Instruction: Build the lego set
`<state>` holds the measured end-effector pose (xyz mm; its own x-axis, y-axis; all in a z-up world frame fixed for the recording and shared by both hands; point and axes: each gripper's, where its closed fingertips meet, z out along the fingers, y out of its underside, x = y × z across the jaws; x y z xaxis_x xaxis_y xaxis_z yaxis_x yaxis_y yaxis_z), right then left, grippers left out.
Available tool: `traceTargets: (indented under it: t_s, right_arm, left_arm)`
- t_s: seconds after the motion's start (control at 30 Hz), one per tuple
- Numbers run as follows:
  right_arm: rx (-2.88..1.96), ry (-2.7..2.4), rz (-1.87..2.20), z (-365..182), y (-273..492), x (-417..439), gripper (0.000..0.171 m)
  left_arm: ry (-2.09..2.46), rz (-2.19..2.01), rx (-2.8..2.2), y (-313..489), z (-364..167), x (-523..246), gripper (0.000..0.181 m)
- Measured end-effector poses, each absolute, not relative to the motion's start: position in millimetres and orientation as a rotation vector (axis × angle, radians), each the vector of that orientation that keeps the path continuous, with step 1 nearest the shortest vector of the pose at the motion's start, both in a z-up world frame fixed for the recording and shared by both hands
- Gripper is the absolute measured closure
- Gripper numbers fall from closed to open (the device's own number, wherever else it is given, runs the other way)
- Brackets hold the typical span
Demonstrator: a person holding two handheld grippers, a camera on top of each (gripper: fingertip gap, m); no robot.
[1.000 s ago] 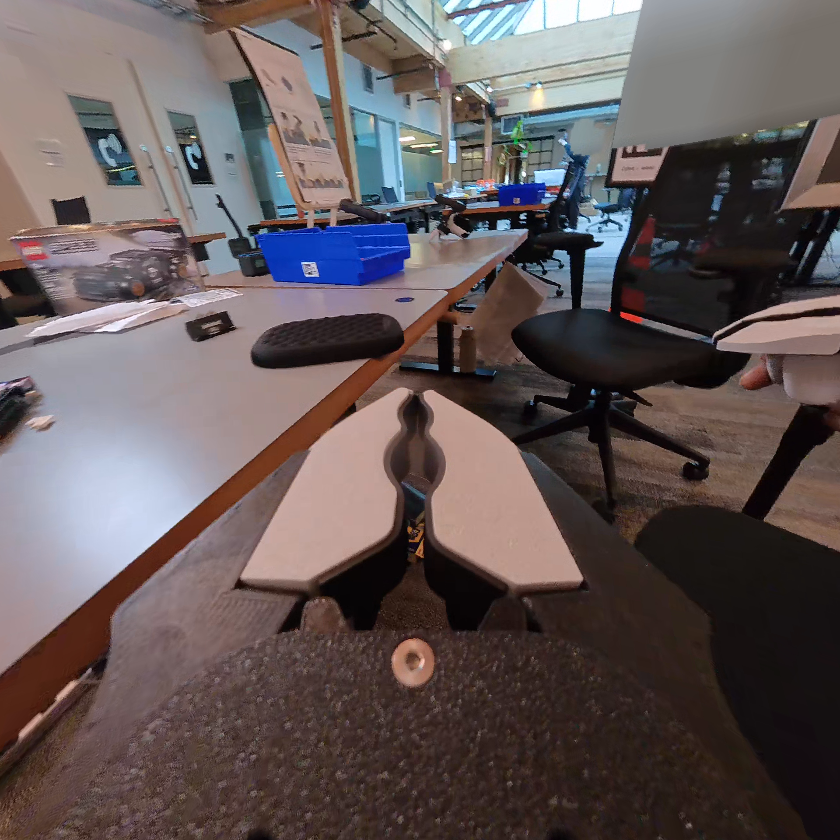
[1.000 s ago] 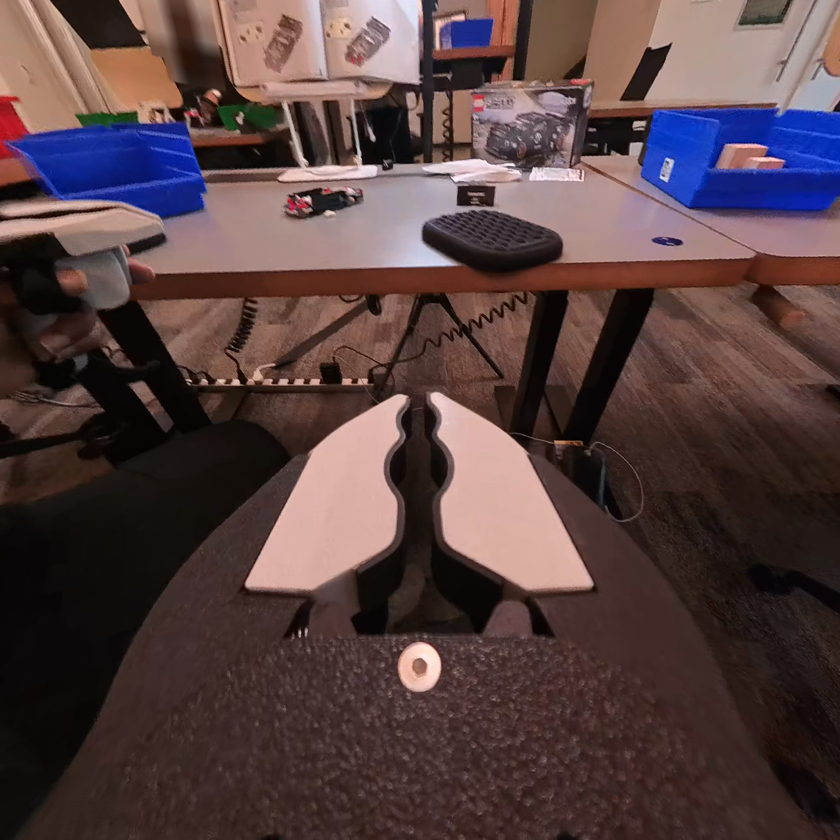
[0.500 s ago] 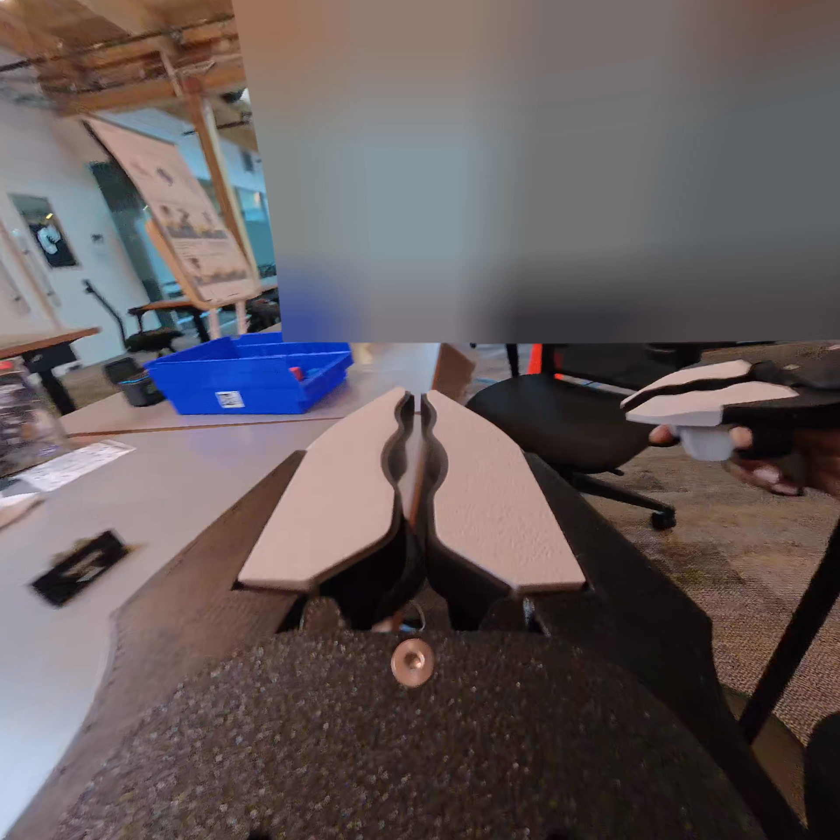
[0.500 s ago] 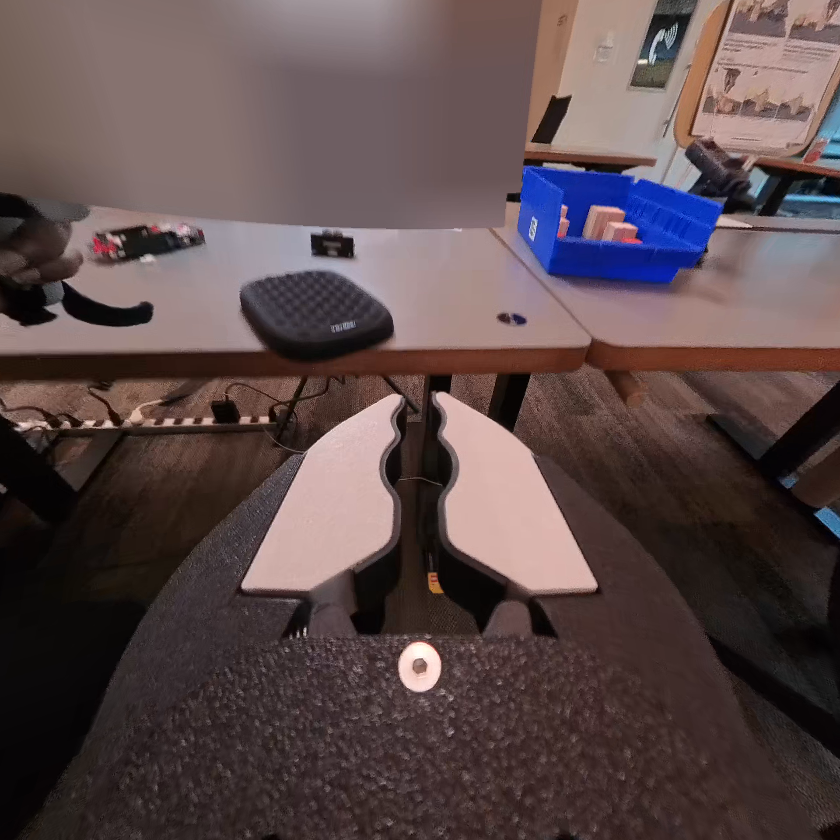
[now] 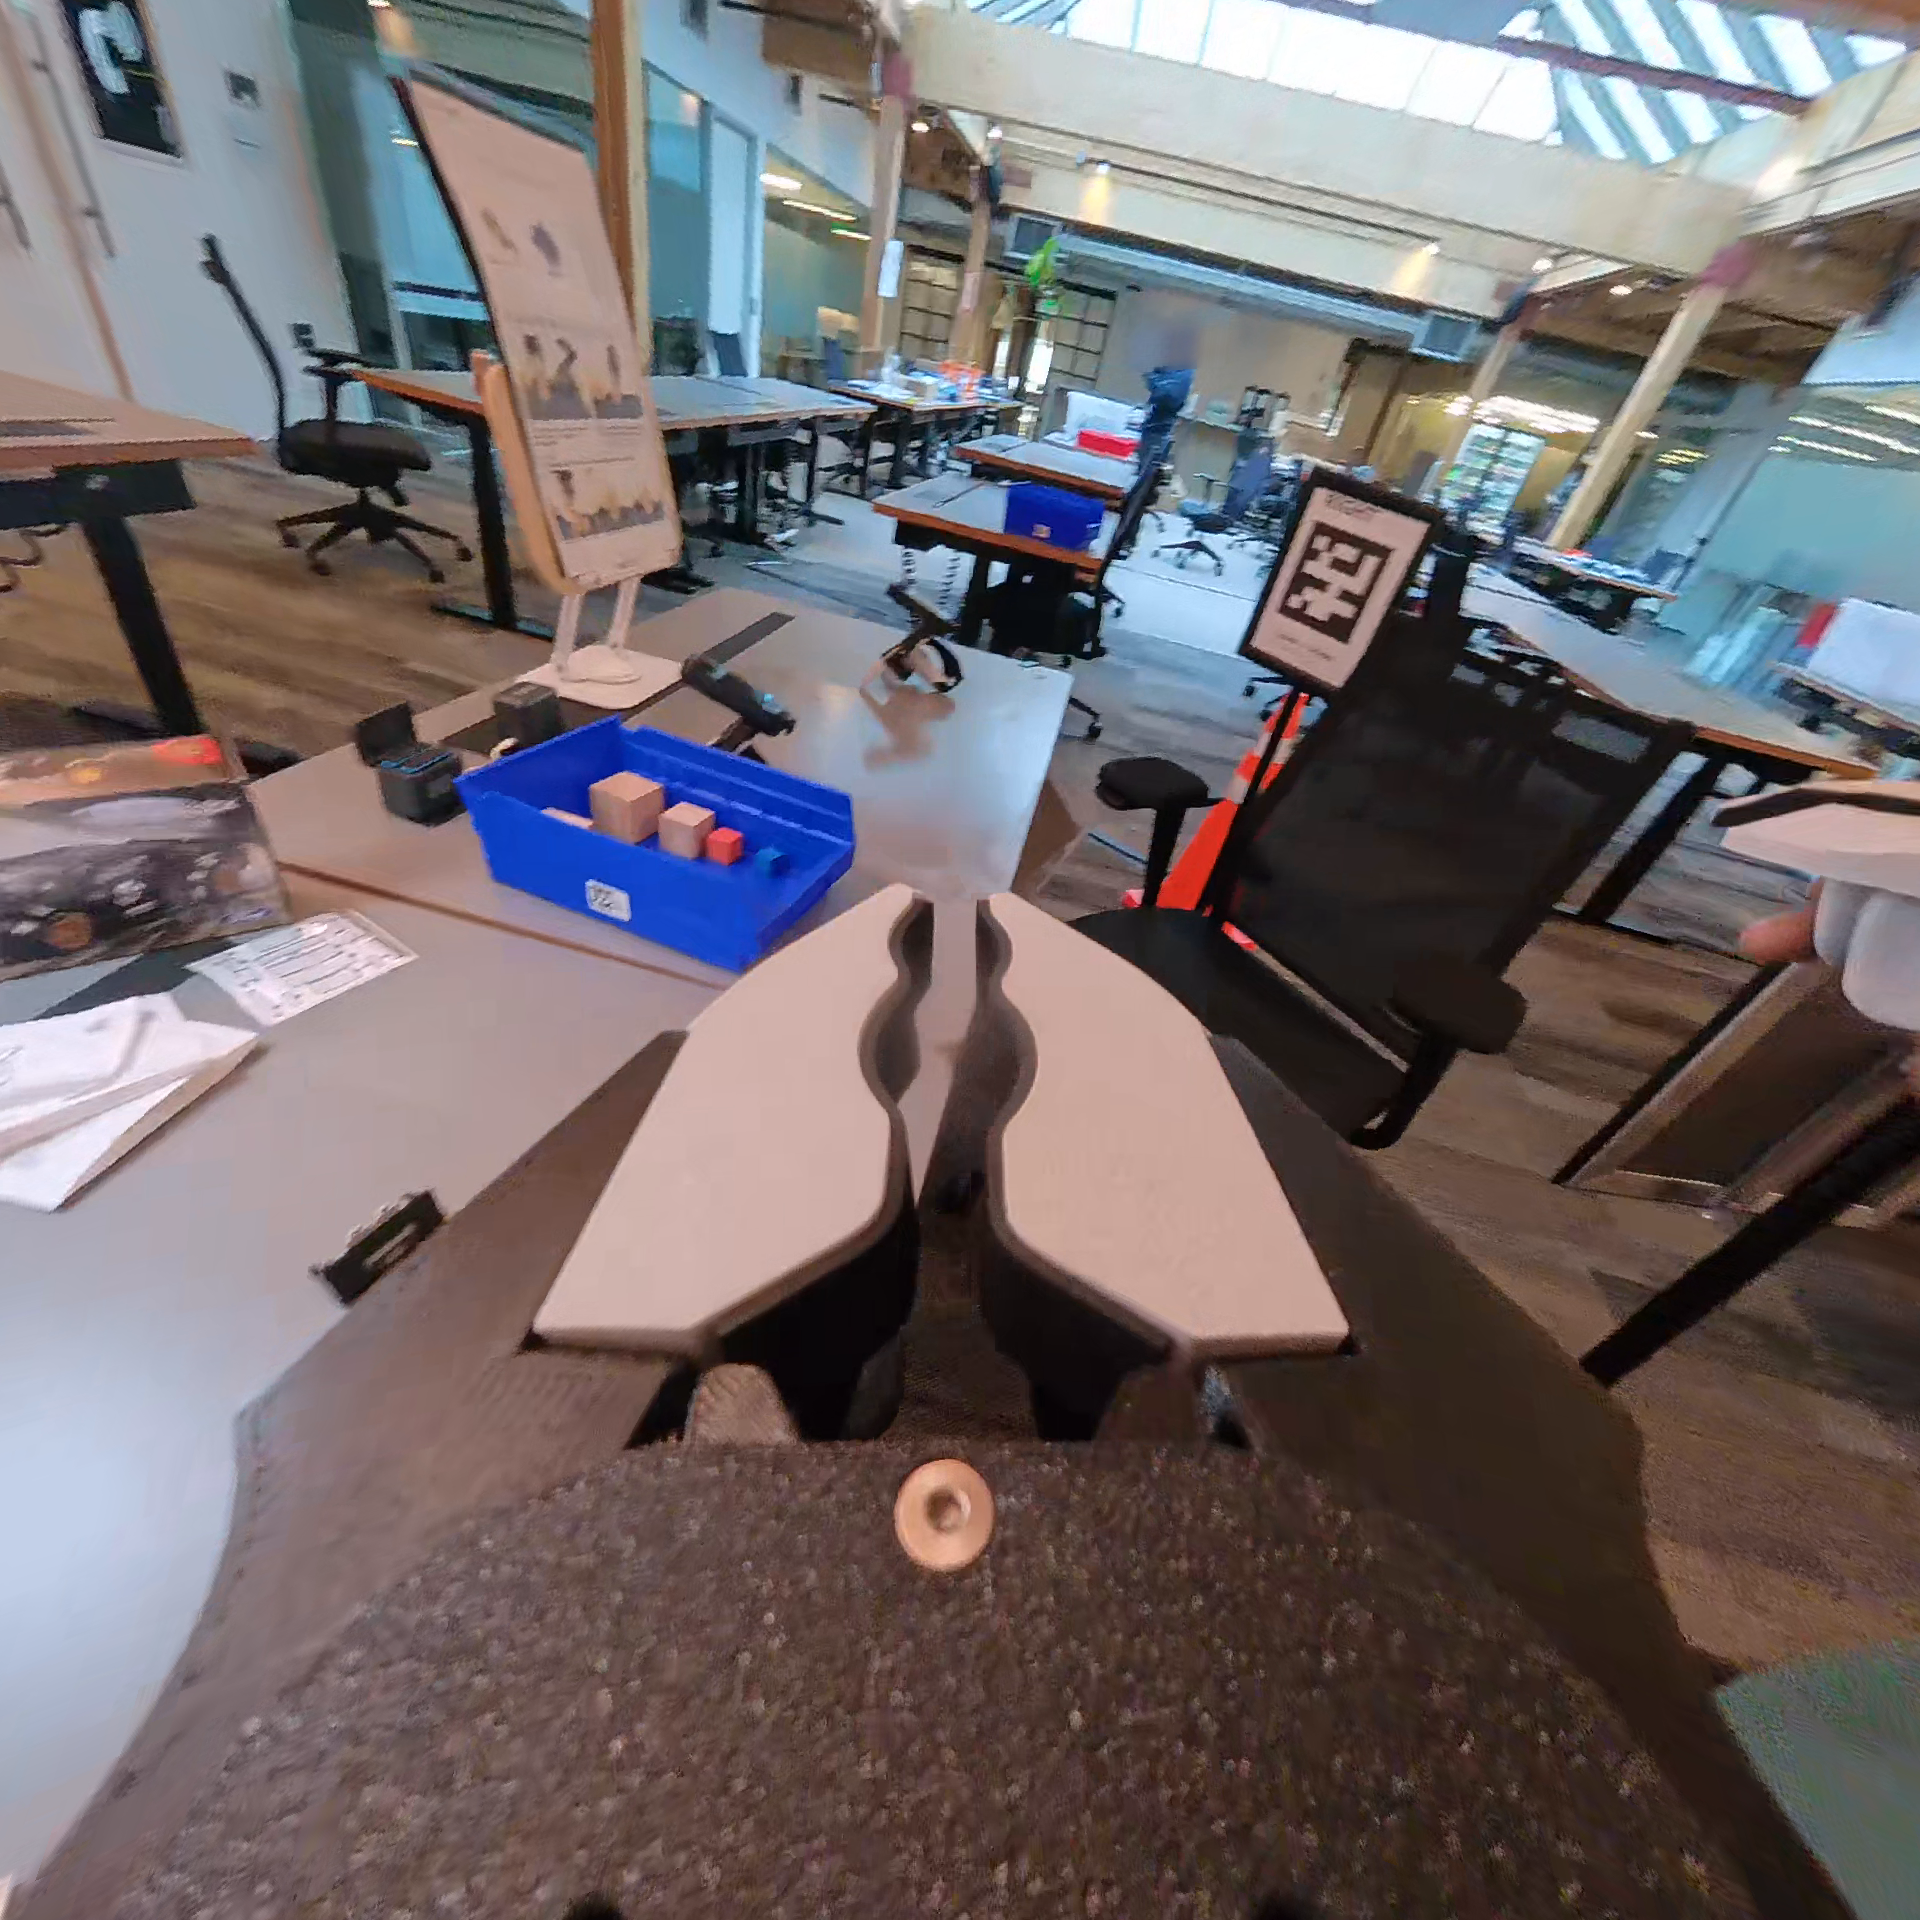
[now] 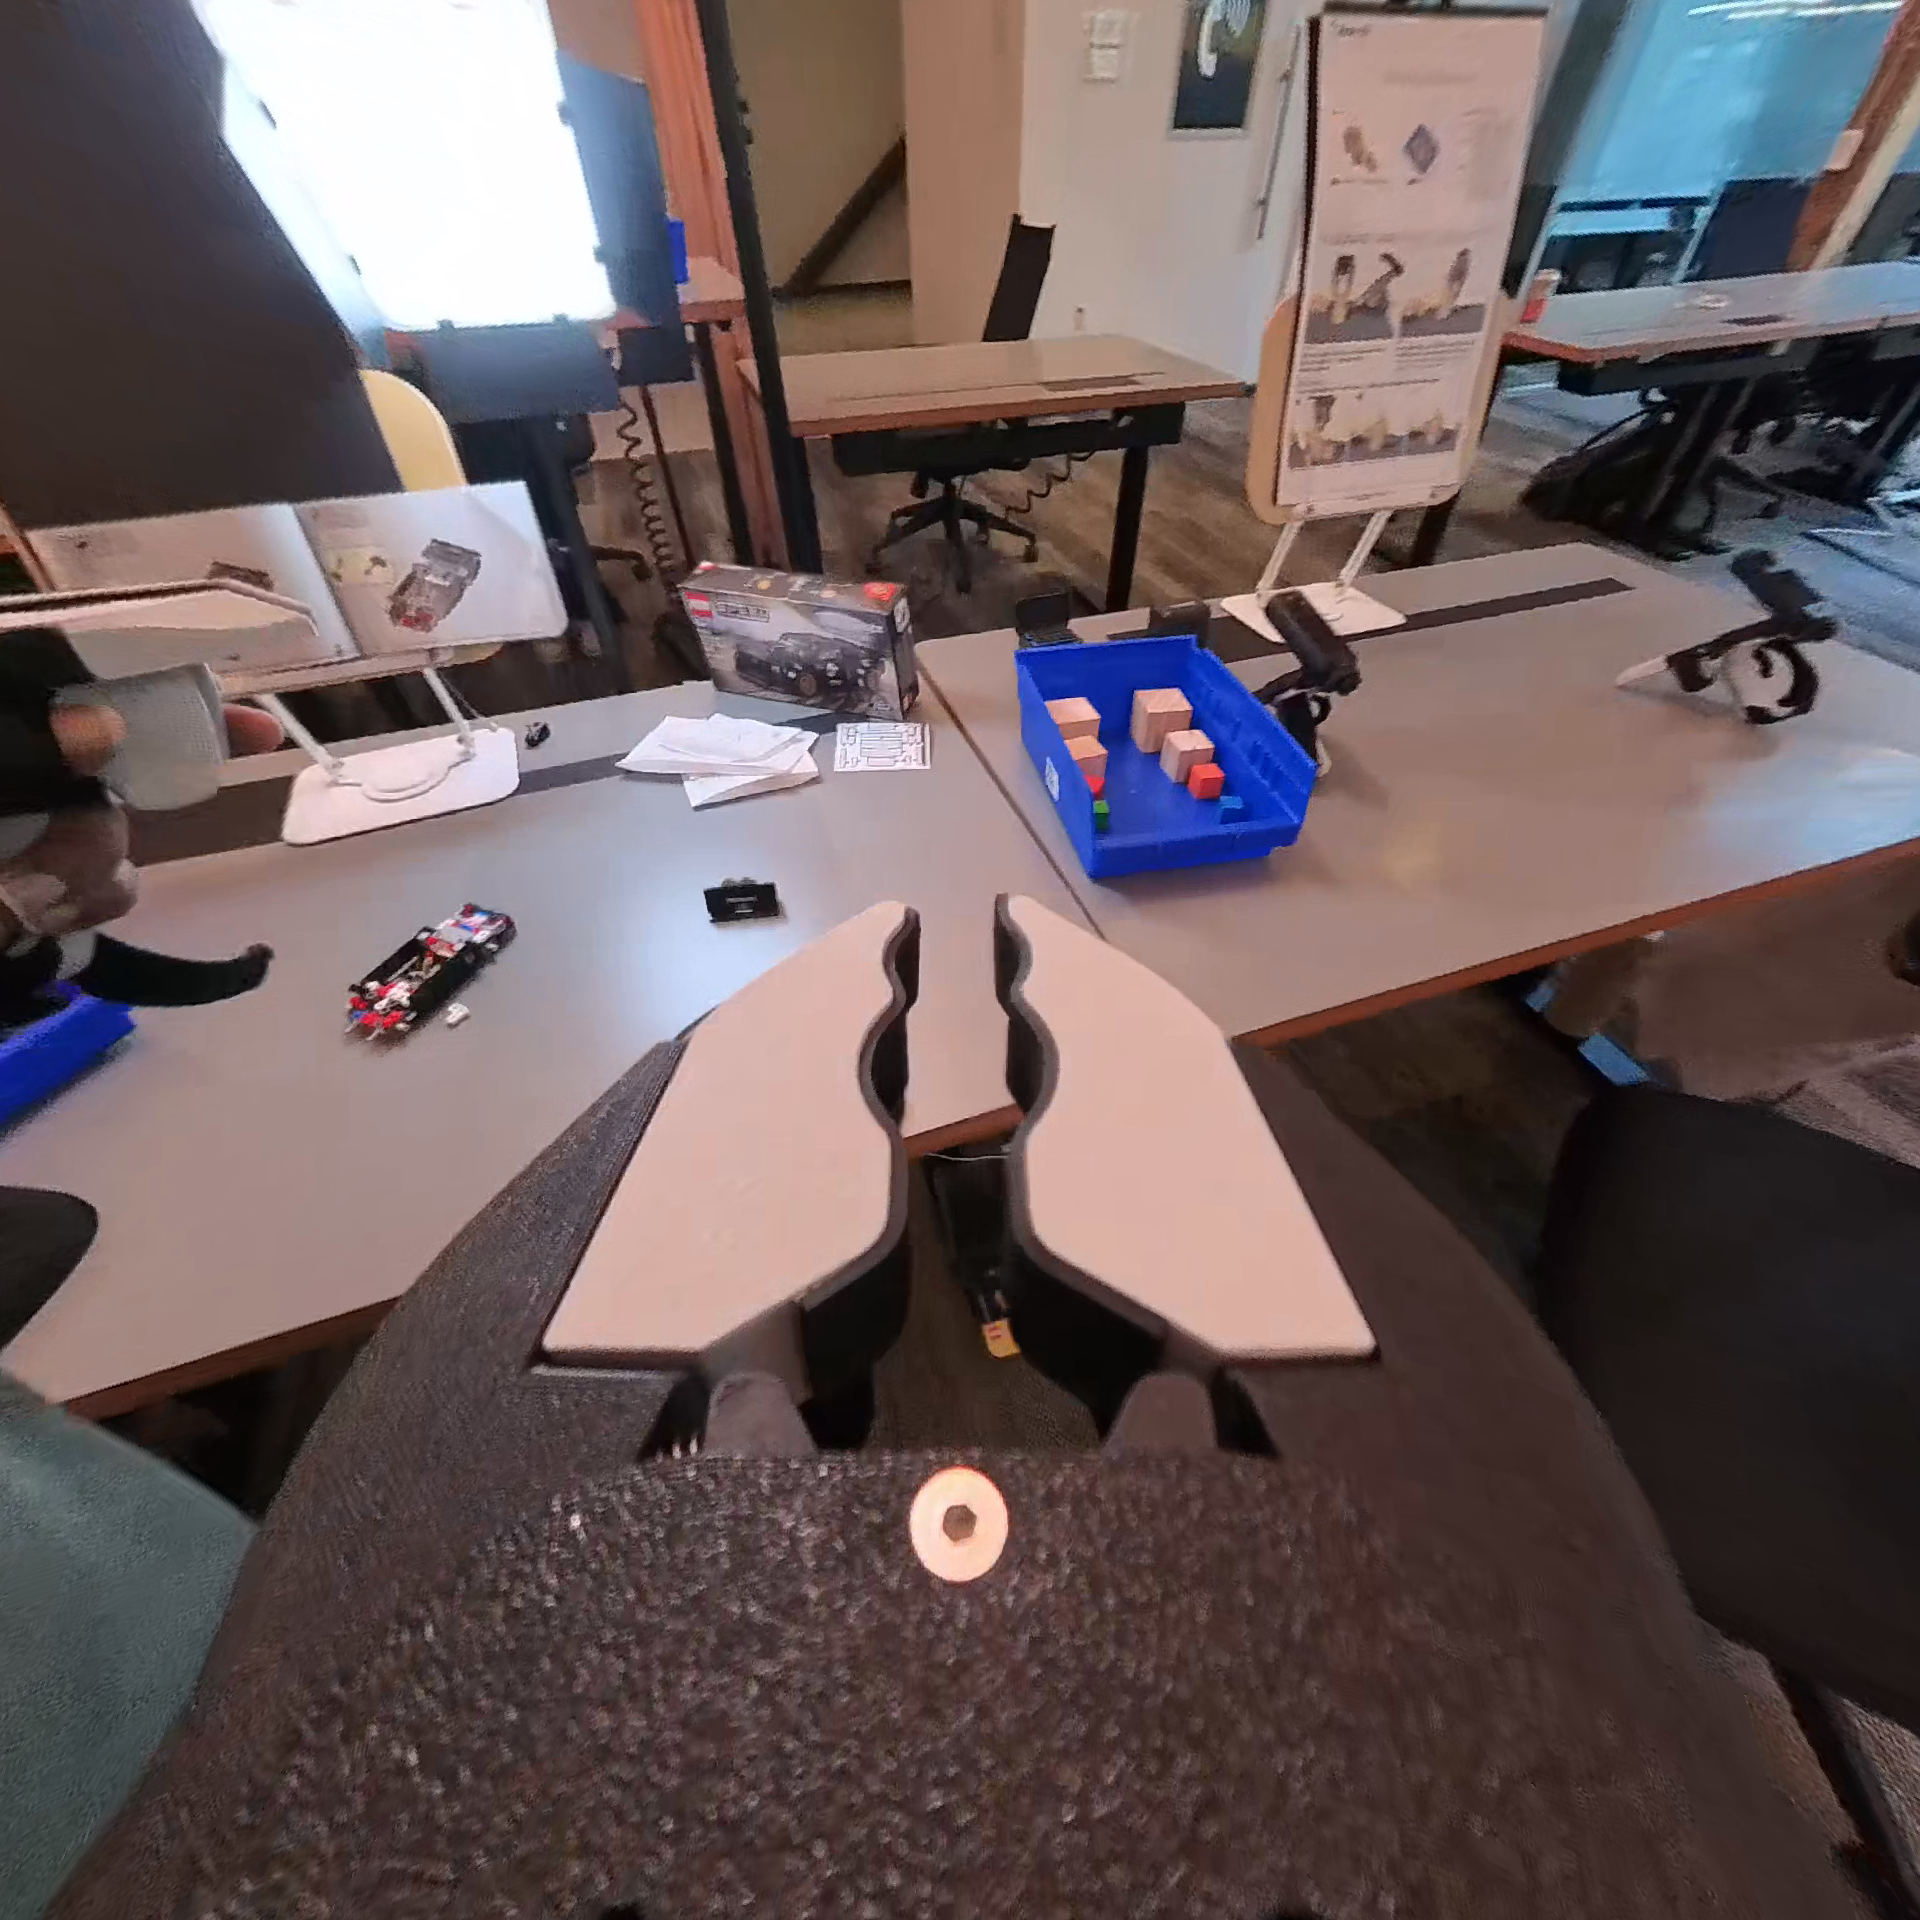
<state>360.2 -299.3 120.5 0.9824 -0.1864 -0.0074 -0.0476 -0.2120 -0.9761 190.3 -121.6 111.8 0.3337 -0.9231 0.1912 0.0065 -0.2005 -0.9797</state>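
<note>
Both grey tongs, left and right, are hovering narrowly parted and empty over the grey worktop, where one half-built black-and-red lego car is lying well left of one blue plastic bin holding small cubes, with one dark lego box standing behind.

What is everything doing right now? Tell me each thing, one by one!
Left gripper: slightly open, empty.
Right gripper: slightly open, empty.
Lego car: partly built, lying on the table.
Lego box: standing upright.
Instruction book: open on a stand.
Blue bin: open, holding blocks.
Papers: lying loose and flat.
</note>
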Motion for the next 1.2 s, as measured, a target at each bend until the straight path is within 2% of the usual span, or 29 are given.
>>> traceTargets:
  t_s: [0.33,0.57,0.7,0.8,0.97,1.2]
  right_arm:
    - [-1.869,0.328,-0.203,118.0,-301.3,371.4,0.158]
    - [-1.897,0.234,-0.226,125.5,-272.1,382.8,0.158]
    - [-1.886,0.196,-0.238,142.2,-279.9,395.6,0.157]
    - [-1.816,0.211,-0.271,180.3,-304.9,409.5,0.156]
    - [-1.678,0.204,-0.365,251.5,-371.2,442.8,0.156]
    - [-1.547,0.140,-0.356,317.8,-535.6,498.2,0.149]
  left_arm:
    - [0.993,-1.315,-1.488,-118.5,119.8,253.9,0.167]
    - [1.024,-1.217,-1.463,-98.7,99.4,256.5,0.165]
    - [1.059,-1.153,-1.456,-98.5,84.2,273.7,0.157]
    - [1.063,-1.200,-1.437,-115.1,91.3,304.1,0.149]
    - [1.127,-1.224,-1.278,-168.3,140.9,367.7,0.143]
    - [1.159,-1.189,-1.095,-291.8,225.2,456.3,0.140]
